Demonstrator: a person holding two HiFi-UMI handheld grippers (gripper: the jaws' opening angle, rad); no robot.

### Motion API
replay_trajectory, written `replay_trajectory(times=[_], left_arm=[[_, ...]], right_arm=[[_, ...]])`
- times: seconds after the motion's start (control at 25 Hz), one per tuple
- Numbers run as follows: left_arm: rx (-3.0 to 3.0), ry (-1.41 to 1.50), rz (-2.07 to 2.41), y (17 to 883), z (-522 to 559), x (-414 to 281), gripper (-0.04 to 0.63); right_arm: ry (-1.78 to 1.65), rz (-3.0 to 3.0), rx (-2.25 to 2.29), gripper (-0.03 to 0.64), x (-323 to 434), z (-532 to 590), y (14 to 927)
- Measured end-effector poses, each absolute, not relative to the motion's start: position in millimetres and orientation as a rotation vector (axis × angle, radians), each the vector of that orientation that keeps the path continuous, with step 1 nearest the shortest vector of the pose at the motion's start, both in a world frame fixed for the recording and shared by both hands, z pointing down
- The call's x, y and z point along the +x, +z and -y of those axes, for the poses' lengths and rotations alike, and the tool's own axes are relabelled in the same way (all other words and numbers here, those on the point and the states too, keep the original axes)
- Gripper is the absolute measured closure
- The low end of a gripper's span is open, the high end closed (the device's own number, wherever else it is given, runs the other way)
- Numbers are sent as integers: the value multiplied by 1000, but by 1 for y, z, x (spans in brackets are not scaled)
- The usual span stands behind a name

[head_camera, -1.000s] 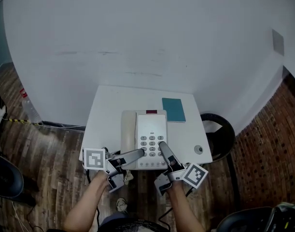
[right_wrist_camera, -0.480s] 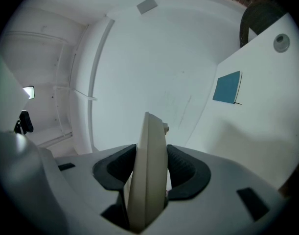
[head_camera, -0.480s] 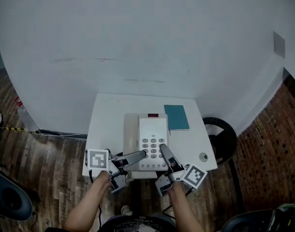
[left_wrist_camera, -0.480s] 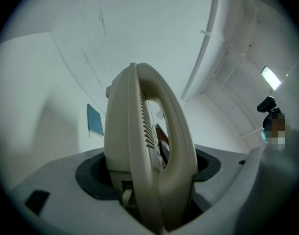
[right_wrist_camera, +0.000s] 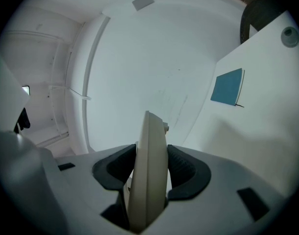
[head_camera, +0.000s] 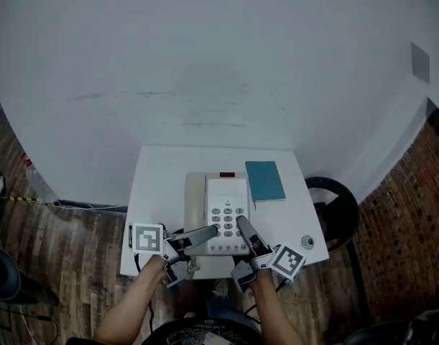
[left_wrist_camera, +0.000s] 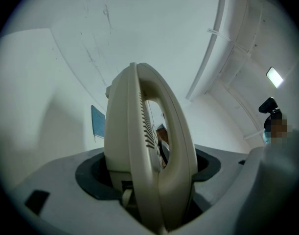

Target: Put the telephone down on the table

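A cream push-button telephone with its handset on the left lies flat over the white table. Both grippers hold its near edge. My left gripper is shut on the near left part, and in the left gripper view the handset and body fill the space between the dark pads. My right gripper is shut on the near right edge; the thin cream edge is pinched between its pads. Whether the telephone's base touches the tabletop I cannot tell.
A teal notebook lies on the table right of the telephone, seen also in the right gripper view as the notebook. A small round object sits at the near right corner. A black round seat stands beside the table. A white wall rises behind.
The telephone, which overhung the table's near edge, has moved away from me and now lies wholly over the tabletop. Both grippers went with it, still shut on it.
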State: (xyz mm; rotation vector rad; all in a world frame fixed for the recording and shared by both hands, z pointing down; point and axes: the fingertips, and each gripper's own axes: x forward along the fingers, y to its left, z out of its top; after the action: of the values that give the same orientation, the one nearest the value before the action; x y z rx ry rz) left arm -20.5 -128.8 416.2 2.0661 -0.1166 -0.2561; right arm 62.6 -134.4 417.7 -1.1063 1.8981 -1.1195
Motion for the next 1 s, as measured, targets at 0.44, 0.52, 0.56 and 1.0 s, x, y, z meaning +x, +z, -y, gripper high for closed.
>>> replay_trajectory(times=[0.44, 0.52, 0.56, 1.0], left_arm=[[2023, -246, 192, 461, 206, 10, 199], [2013, -242, 213, 472, 222, 15, 199], [2003, -240, 220, 478, 228, 17, 199], [1881, -236, 256, 527, 284, 32, 199]], right_arm=[[-1231, -1953, -1083, 431, 92, 217, 463], [-1267, -1960, -1088, 431, 96, 233, 475], [-1286, -1962, -1089, 430, 97, 240, 481], [-1480, -1944, -1115, 426, 108, 298, 537]])
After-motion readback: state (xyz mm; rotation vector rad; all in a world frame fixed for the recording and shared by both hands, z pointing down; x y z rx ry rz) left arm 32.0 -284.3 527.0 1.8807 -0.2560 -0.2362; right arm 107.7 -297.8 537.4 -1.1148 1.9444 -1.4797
